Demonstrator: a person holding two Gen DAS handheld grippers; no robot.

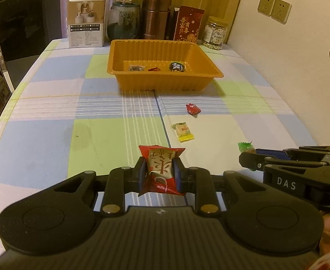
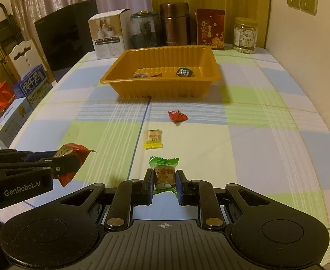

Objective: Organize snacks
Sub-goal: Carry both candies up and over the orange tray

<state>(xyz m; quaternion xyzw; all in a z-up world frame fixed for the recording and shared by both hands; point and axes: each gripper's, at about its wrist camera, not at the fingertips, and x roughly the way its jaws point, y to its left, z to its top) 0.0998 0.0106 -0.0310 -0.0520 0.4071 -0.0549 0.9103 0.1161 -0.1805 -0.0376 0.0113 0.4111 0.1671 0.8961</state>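
The left gripper (image 1: 160,173), angled down toward the checked tablecloth (image 1: 52,117), clamps a red snack packet (image 1: 161,169) short of the orange tray (image 1: 165,85); just beside it, the right gripper (image 2: 164,180) pinches a green candy (image 2: 163,173).

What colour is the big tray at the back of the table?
The tray is orange-brown, with ribbed walls; the right wrist view shows it best.

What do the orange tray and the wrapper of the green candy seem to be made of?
Orange tray: probably thin moulded plastic, semi-glossy; its walls are ribbed and the rim is rolled.
Green candy wrapper: likely plastic film, shiny; it is printed, its ends are zigzag-cut and it crinkles between the right gripper jaws.
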